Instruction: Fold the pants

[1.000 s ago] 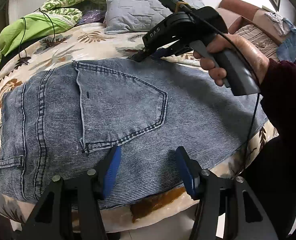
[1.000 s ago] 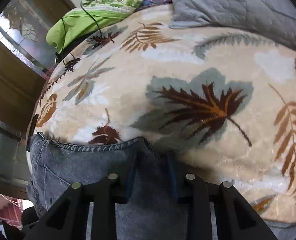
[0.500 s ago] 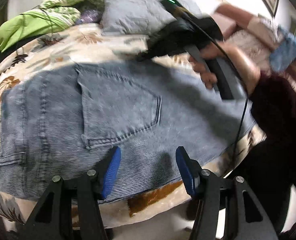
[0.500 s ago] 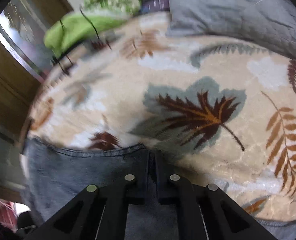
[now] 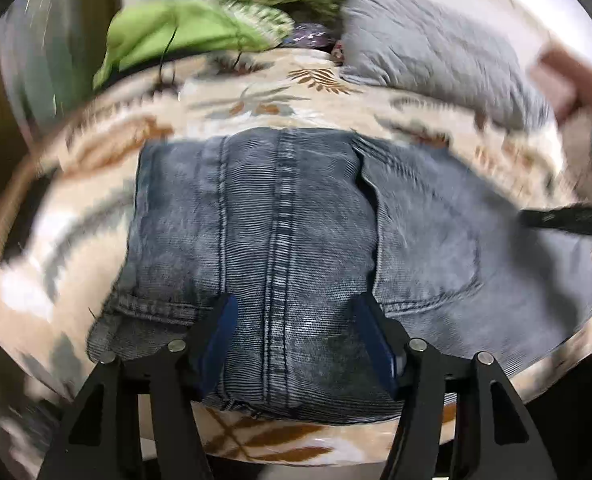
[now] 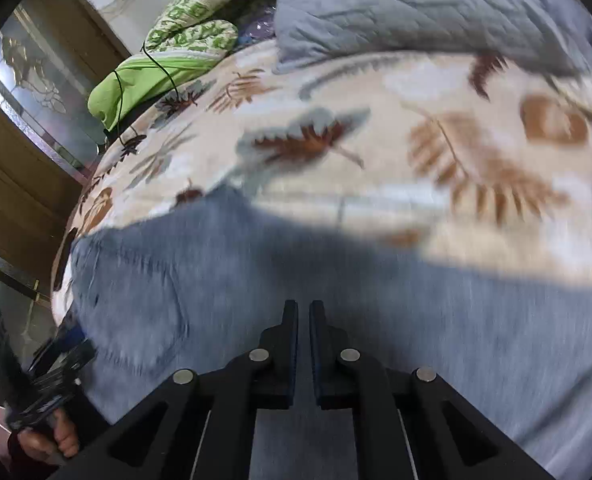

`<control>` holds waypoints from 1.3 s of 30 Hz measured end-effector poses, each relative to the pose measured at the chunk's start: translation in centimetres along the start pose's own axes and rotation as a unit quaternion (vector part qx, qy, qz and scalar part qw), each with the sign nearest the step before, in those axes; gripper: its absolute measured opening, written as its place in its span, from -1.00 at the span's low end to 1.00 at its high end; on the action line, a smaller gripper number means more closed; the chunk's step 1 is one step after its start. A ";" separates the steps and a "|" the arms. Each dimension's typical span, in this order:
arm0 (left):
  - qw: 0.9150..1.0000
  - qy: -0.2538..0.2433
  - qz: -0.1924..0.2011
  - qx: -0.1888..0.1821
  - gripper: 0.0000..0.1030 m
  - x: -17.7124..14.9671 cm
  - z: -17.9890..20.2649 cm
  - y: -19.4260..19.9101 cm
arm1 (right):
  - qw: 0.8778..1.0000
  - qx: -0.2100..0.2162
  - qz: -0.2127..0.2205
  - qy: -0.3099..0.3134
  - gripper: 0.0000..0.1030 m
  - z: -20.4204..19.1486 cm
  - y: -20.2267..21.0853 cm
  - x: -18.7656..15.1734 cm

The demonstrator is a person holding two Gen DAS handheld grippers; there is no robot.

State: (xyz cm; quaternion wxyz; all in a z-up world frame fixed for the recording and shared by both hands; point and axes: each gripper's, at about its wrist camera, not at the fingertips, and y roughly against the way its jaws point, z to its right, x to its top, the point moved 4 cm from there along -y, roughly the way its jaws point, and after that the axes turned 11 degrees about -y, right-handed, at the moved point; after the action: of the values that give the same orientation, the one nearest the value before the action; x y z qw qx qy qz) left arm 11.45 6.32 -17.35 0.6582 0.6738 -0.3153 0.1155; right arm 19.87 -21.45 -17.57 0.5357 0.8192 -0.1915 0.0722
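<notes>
On the bed, left wrist view: the jeans (image 5: 296,216) lie flat on the leaf-print blanket (image 5: 255,96), folded lengthwise, with the waistband at the left and a back pocket (image 5: 428,240) facing up at the right. The left gripper (image 5: 296,332) hangs over the near edge of the denim, its blue-padded fingers (image 5: 219,332) spread apart with the cloth lying between them; the pads do not press on it, and the jaws have just been opening further. Frame is motion-blurred, worst toward the edges. At the right edge a dark streak is the right gripper (image 5: 564,220), too smeared to read there. Behind the jeans: a grey quilted pillow (image 5: 428,48) and a green bundle of bedding (image 5: 175,36) with a black cable over it. Right wrist view: the right gripper (image 6: 304,320) sits above the jeans (image 6: 255,300), fingers drawn together with only a thin slit between the pads; no cloth visible in that slit. Denim fills the lower half of the frame, blurred. Blanket (image 6: 416,120), grey pillow (image 6: 416,0) and green bedding (image 6: 143,76) lie beyond. Lower left corner: the person's left hand (image 6: 51,436) wrapped round the handle of the left gripper, at the waistband end of the jeans.
</notes>
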 end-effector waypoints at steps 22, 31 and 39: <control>0.989 -0.103 0.110 -0.010 0.57 3.7 8.3 2.6 | 0.990 -0.065 0.109 -0.067 -0.85 8.3 6.6 -6.1; 0.990 -0.127 -0.001 -0.060 0.81 3.3 14.0 -2.8 | 0.987 -0.092 0.124 -0.034 -0.83 9.8 5.7 -7.2; 0.990 -0.132 0.009 -0.048 1.00 2.7 14.9 -3.1 | 0.986 -0.096 0.138 -0.022 -0.81 9.5 5.5 -7.6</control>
State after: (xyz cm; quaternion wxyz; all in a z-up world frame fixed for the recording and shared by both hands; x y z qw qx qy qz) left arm 11.42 -8.87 -19.89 0.6413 0.6479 -0.4108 0.0160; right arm 9.96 -30.19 -19.27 0.5922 0.7314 -0.3203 0.1086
